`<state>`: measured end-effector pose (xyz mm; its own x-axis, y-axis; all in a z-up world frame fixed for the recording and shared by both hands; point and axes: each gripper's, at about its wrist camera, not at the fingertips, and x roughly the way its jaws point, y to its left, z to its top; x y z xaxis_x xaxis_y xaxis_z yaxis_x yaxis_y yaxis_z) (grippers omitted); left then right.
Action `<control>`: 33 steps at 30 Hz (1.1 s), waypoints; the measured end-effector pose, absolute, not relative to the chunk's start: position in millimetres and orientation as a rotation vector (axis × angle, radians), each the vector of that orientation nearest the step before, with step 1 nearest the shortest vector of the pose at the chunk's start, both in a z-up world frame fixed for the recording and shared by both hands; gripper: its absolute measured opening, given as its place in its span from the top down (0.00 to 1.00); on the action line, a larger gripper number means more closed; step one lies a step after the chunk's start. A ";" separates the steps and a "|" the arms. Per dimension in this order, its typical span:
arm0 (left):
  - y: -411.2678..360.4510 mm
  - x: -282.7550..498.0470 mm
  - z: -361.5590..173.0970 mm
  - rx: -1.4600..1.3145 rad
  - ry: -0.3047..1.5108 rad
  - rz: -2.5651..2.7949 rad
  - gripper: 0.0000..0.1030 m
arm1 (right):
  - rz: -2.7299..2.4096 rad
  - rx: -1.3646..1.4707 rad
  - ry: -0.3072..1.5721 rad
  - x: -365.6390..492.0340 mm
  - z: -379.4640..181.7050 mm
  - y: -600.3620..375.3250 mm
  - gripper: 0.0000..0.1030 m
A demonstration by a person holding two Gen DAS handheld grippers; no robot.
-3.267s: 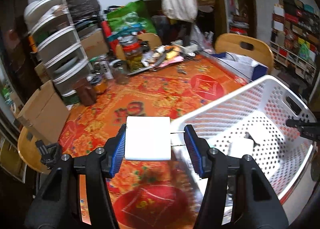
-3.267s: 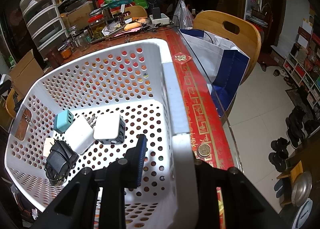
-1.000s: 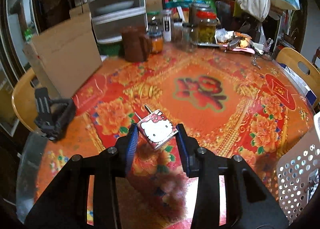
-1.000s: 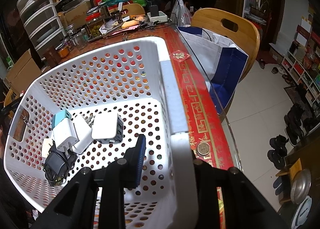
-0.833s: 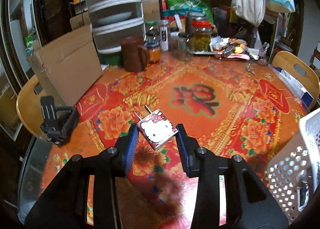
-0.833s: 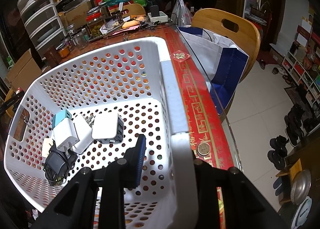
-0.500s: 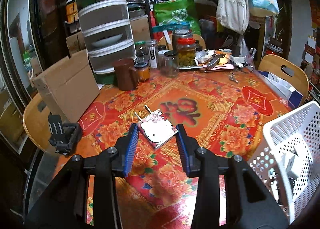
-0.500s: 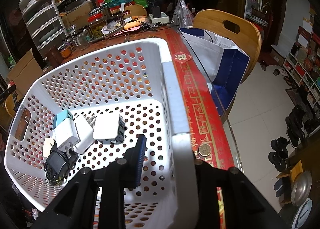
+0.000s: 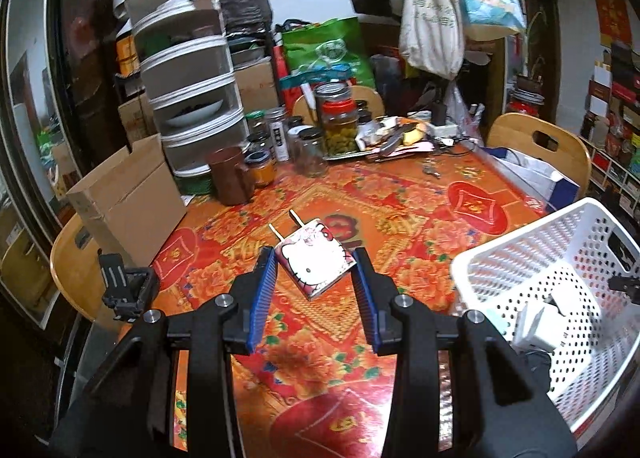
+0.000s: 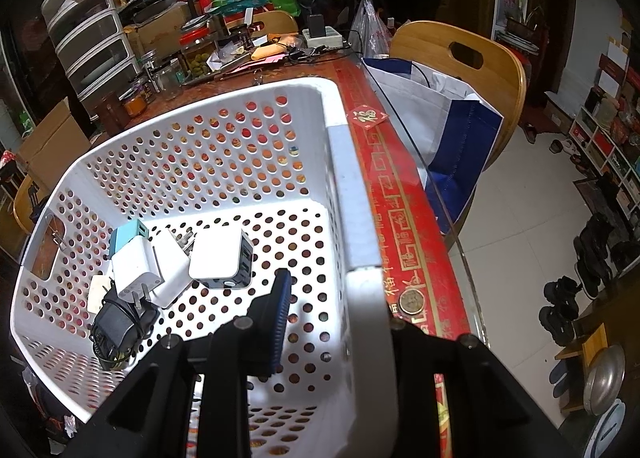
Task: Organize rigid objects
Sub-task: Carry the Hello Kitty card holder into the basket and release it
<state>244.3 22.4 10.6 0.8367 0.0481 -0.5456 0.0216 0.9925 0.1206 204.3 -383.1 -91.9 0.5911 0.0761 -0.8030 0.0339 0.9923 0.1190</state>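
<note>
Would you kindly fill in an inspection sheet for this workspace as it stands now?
Surface: table with red flowered cloth.
Job's things: cartoon-cat charger; white basket holding white chargers and a black adapter.
Clutter: jars, brown mug, cardboard box.
Grippers: left hand-held gripper shut on the charger; right hand-held gripper clamps the basket wall.
Cables: cord on the adapter.
Surroundings: wooden chairs, drawer tower.

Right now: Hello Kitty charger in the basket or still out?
Out. The left gripper holds the Hello Kitty charger above the tablecloth, left of the white basket.
</note>
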 end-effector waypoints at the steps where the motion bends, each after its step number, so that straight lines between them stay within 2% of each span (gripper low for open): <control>1: 17.3 242.7 12.5 0.124 0.581 0.001 0.65 | 0.026 0.125 0.939 204.5 -91.9 -383.1 0.72; 7: -24.6 237.0 10.9 0.136 0.657 -0.116 0.65 | 0.028 0.125 0.941 204.3 -91.9 -383.0 0.72; 17: -135.2 238.5 -36.8 0.299 0.894 -0.324 0.65 | 0.031 0.128 0.939 203.1 -92.3 -383.4 0.72; 26: -163.3 273.8 -76.3 0.358 1.087 -0.334 0.65 | 0.033 0.131 0.936 203.1 -92.4 -383.0 0.72; 33: -176.8 276.7 -87.4 0.405 1.110 -0.322 0.65 | 0.036 0.131 0.933 202.4 -92.3 -382.4 0.72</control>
